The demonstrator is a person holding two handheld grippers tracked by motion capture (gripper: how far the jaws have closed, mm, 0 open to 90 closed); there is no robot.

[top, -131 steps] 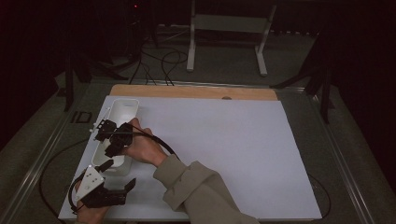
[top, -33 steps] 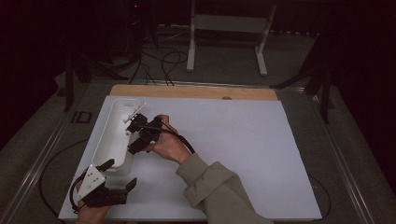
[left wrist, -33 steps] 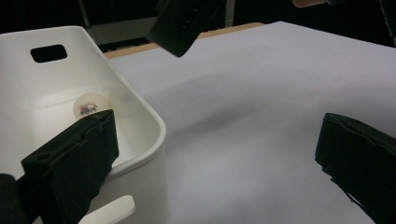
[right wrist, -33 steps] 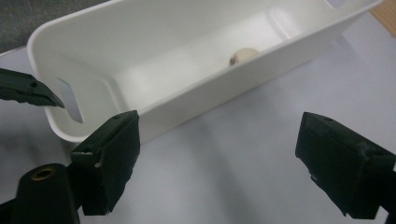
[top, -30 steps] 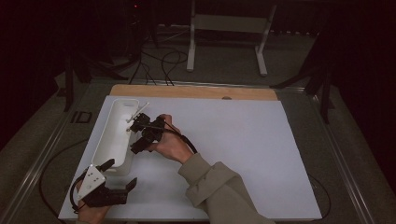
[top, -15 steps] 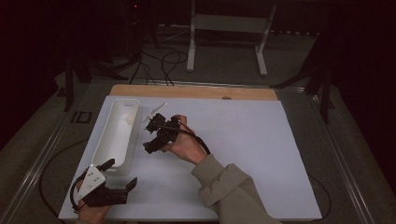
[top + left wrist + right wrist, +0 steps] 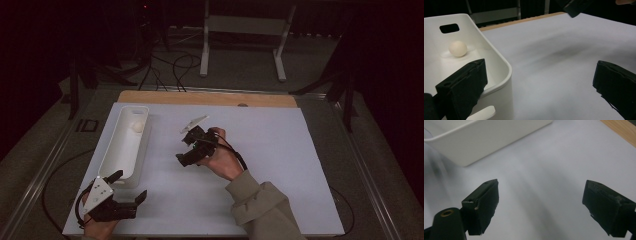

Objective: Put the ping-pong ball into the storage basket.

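In the far end of the long white plastic bin (image 7: pixel 121 150) on the white table sheet (image 7: pixel 280 165) lies a small cream-white ball (image 7: pixel 457 48). The left gripper (image 7: pixel 131 187) rests at the bin's near corner, jaws spread wide. The right gripper (image 7: pixel 184 150) hovers mid-table, jaws apart, empty.

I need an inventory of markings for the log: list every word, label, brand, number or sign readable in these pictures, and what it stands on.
None can be read.
White bin: plain, no print visible.
White ball in the bin: no marking visible.
Left hand-held gripper and right hand-held gripper: no lettering visible.
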